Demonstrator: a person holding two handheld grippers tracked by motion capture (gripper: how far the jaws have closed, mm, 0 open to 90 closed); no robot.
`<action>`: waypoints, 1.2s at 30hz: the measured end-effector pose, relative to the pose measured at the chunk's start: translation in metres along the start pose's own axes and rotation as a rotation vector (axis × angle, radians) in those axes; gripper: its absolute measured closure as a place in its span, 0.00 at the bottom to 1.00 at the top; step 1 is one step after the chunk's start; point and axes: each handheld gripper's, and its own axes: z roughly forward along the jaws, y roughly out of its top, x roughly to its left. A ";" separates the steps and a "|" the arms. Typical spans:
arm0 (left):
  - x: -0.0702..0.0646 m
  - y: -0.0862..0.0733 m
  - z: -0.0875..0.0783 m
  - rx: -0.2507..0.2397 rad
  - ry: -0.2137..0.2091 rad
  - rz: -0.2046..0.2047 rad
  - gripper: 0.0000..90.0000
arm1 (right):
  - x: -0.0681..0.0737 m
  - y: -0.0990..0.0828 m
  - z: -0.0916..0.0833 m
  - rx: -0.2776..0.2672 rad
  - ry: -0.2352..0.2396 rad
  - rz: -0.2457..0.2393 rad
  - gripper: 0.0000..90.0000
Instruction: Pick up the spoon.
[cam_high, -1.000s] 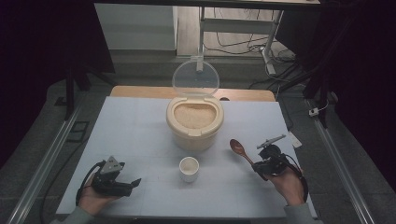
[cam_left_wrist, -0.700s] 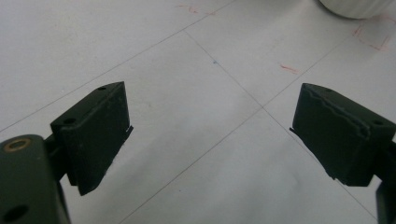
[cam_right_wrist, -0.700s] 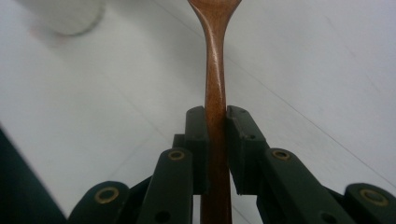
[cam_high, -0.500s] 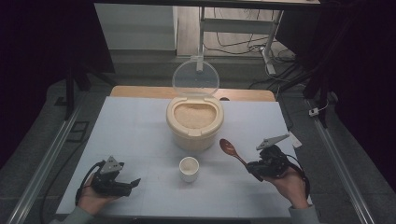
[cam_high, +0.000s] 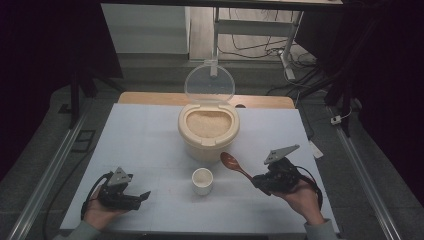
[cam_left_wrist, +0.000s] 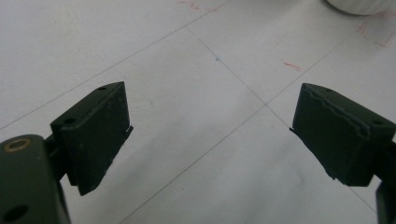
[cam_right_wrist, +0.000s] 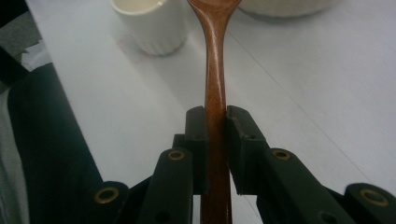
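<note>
Two grippers: each held in one of the person's hands, at the near edge of the table (cam_high: 150, 130).
Right gripper (cam_high: 260, 181): jaws closed tight on the handle of a wooden spoon (cam_high: 235, 164); in the right gripper view the pads (cam_right_wrist: 195, 135) press both sides of the handle (cam_right_wrist: 215, 107).
Spoon: lifted off the table, bowl end pointing toward the rice tub (cam_high: 208, 127), to the tub's right and a little nearer the person.
Left gripper (cam_high: 142, 196): jaws wide apart, nothing between them, resting low to the tub's left and well apart from it.
Cup (cam_high: 202, 180): small and white, just in front of the tub, between the two grippers.
Rice tub: cream, at mid-table, filled with grains; clear lid (cam_high: 209, 84) standing upright at its far side.
Step in hand (judged): carrying the spoon to the tub for a scoop.
Doing it well: keep the grip firm so the handle does not twist; bring the bowl in over the near rim, clear of the cup; dip shallow and level out before lifting, so no grains spill.
High view adds: the whole layout, and how far the spoon's bowl is from the tub.
Right gripper view adds: the pad contact on the handle, with the cup (cam_right_wrist: 152, 23) to its left.
Left gripper view adds: bare table between the pads (cam_left_wrist: 95, 135).
</note>
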 end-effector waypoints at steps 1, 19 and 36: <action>0.000 0.000 0.000 0.000 -0.003 0.000 0.12 | 0.002 0.002 0.001 -0.003 0.005 -0.009 0.88; 0.002 0.000 0.000 0.000 -0.006 -0.008 0.12 | 0.022 0.043 0.026 0.020 0.051 -0.184 0.88; 0.001 0.000 0.000 0.000 -0.008 -0.006 0.12 | 0.039 0.060 0.044 0.026 0.075 -0.280 0.88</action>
